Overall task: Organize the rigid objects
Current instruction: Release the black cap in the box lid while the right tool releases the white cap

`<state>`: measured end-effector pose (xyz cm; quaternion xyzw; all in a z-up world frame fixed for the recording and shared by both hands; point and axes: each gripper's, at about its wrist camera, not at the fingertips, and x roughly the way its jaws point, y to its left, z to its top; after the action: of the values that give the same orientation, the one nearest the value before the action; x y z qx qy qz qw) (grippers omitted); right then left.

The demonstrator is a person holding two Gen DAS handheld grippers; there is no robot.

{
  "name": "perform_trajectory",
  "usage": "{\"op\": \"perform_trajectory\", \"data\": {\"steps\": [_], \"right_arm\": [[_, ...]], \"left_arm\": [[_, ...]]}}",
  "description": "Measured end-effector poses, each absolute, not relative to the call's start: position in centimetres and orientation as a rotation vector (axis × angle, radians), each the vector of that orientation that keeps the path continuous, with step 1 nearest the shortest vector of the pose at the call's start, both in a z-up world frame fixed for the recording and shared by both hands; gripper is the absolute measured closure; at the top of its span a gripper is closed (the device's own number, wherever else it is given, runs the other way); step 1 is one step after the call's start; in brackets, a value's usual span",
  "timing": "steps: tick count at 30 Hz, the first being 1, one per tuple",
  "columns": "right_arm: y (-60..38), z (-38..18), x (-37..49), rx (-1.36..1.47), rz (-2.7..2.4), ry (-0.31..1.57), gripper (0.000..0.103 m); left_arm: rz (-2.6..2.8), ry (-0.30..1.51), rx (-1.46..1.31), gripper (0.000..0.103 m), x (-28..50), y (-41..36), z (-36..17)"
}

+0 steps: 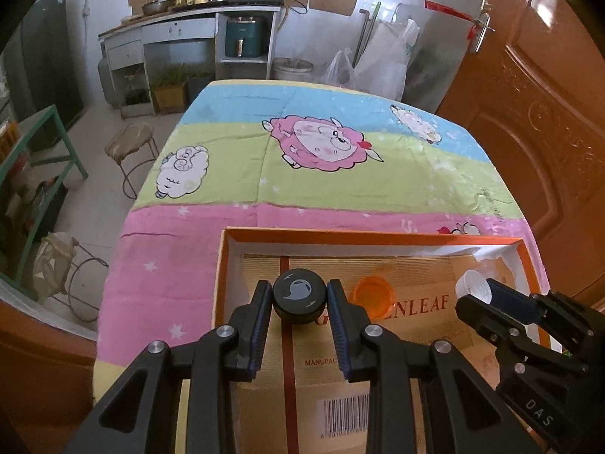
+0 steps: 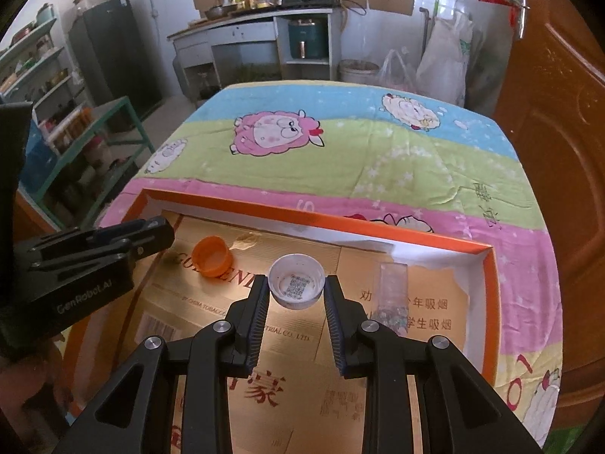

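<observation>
My left gripper point(image 1: 299, 299) is shut on a black round cap point(image 1: 299, 298) and holds it over the orange-rimmed cardboard tray point(image 1: 363, 235). My right gripper point(image 2: 296, 287) is shut on a white bottle cap point(image 2: 296, 282), open side up with a QR code inside, over the same tray point(image 2: 310, 221). An orange cap point(image 1: 374, 297) lies in the tray between the two grippers; it also shows in the right wrist view point(image 2: 210, 256). The right gripper shows in the left wrist view point(image 1: 477, 294), and the left gripper shows in the right wrist view point(image 2: 151, 231).
The tray lies on a table under a cartoon-sheep cloth point(image 1: 321, 143). A clear small plastic container point(image 2: 393, 295) lies in the tray's right part. A brown door point(image 1: 537, 94) stands right of the table; stools point(image 1: 130, 145) and a green shelf frame stand left.
</observation>
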<state>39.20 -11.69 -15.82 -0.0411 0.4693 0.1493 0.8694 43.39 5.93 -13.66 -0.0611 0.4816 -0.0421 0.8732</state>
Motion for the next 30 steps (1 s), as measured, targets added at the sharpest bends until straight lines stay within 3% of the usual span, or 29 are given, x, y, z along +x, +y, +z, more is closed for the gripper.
{"op": "perform_trajectory", "data": {"steps": [30], "right_arm": [[-11.5,-17.9,40.4,-0.087,0.304,1.027,0.070]], "left_arm": [[-0.089,1.046,-0.108,0.073,44.3,5.7,-14.7]]}}
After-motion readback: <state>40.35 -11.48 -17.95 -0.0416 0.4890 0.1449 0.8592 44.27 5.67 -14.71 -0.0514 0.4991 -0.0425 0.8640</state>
